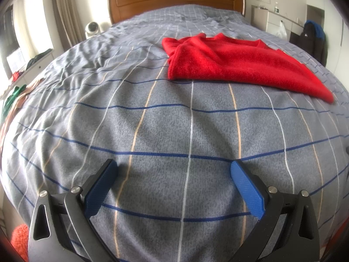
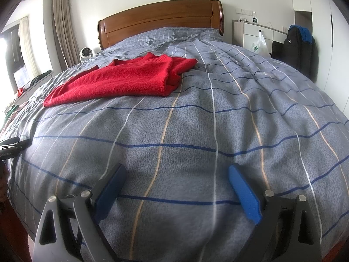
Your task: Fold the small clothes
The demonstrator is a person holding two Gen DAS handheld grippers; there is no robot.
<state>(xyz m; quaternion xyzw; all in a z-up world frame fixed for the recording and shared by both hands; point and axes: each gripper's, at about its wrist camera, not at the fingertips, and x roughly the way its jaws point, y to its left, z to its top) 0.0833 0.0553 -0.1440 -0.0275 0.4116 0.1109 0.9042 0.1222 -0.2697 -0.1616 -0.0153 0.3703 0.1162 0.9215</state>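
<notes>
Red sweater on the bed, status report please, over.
Left gripper open, empty. Right gripper open, empty. Red sweater lies partly folded on the checked bedspread, untouched. Nothing in the way.

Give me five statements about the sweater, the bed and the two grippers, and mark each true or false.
1. The red sweater lies on the bed. True.
2. The left gripper is shut on the sweater. False: its jaws stand wide apart over bare bedding, holding nothing.
3. The right gripper is open and holds nothing. True.
4. The sweater is spread flat in a single layer. False: it is partly folded, with layers stacked at one edge.
5. The headboard is white metal. False: it is brown wood.
</notes>
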